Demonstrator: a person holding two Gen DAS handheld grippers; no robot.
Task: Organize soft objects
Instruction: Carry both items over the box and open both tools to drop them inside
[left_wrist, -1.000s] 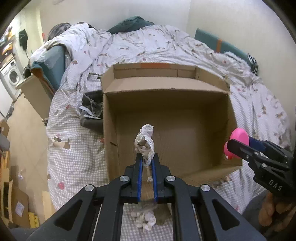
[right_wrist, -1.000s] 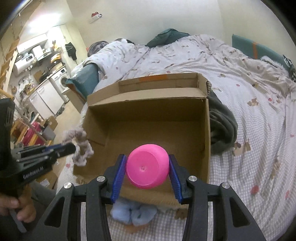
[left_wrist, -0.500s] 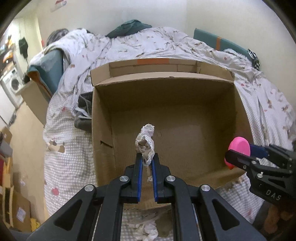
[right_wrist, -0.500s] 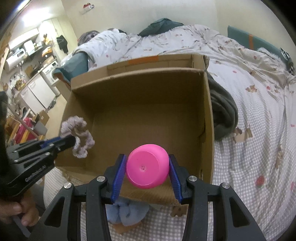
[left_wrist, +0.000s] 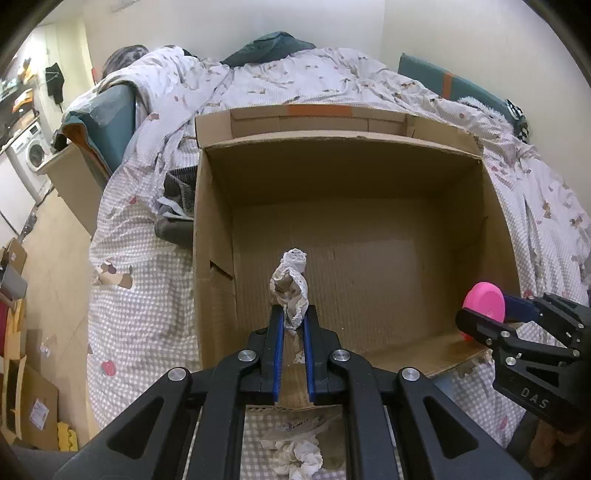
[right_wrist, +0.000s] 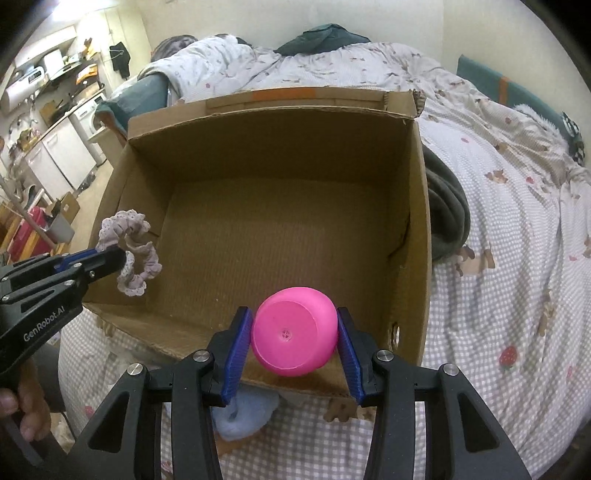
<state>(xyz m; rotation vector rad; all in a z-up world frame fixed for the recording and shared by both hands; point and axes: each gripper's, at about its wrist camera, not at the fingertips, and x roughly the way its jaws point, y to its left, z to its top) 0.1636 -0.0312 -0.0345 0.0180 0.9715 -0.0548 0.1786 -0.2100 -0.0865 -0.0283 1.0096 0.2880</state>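
Note:
An open cardboard box (left_wrist: 214, 229) (right_wrist: 417, 206) stands empty on the bed. My left gripper (left_wrist: 293, 321) is shut on a pale frilly scrunchie (left_wrist: 290, 286) and holds it over the box's near left part; the scrunchie also shows in the right wrist view (right_wrist: 131, 254). My right gripper (right_wrist: 293, 336) is shut on a pink soft bowl-shaped object (right_wrist: 295, 330), held over the box's near right edge; it also shows in the left wrist view (left_wrist: 484, 299).
A white scrunchie (left_wrist: 297, 456) lies on the checked bedsheet (left_wrist: 140, 302) below my left gripper. A light blue fluffy item (right_wrist: 243, 413) lies in front of the box. Dark grey cloth (right_wrist: 447, 214) is bunched at the box's right side. The floor and cardboard (left_wrist: 22, 398) lie left.
Both grippers have moved forward and over the box with their objects still held. The box now fills more of both views.

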